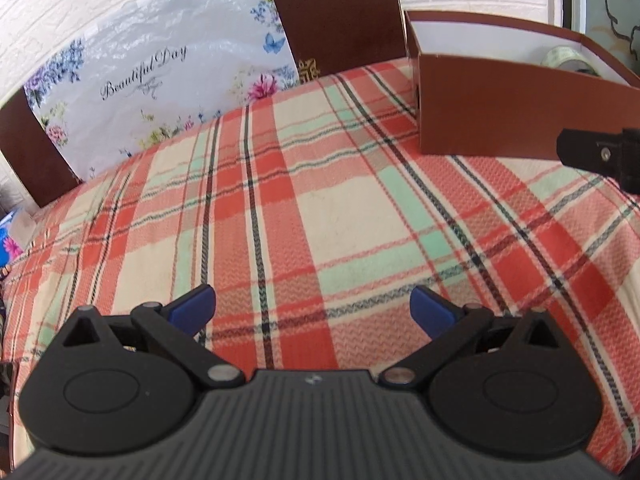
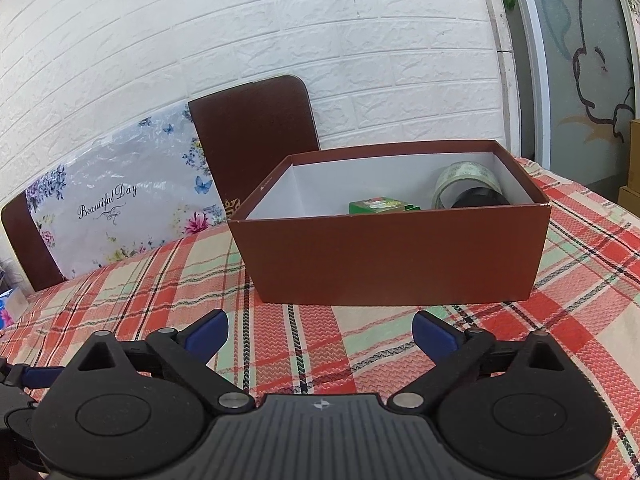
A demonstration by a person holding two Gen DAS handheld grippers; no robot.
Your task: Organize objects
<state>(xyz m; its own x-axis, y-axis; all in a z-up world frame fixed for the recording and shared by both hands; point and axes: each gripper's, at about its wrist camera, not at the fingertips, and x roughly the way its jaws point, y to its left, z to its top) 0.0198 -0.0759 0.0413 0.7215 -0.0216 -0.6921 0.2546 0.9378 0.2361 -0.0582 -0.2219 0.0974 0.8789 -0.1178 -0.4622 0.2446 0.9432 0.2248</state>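
At twelve o'clock from my right gripper sits the brown box, holding tape roll and green packet; both jaws, my left gripper included, gape empty over the plaid bench; I'd judge sorting nearly done, so check for strays.

1. The brown box's near wall, straight ahead of the right fingers, hides the lower half of everything inside.
2. So the green packet only shows its top, and its print is too small to read.
3. Same for the tape roll and the black thing against it; can't tell what that is.
4. In the left view, the box runs off the right edge, beyond the right-hand finger.
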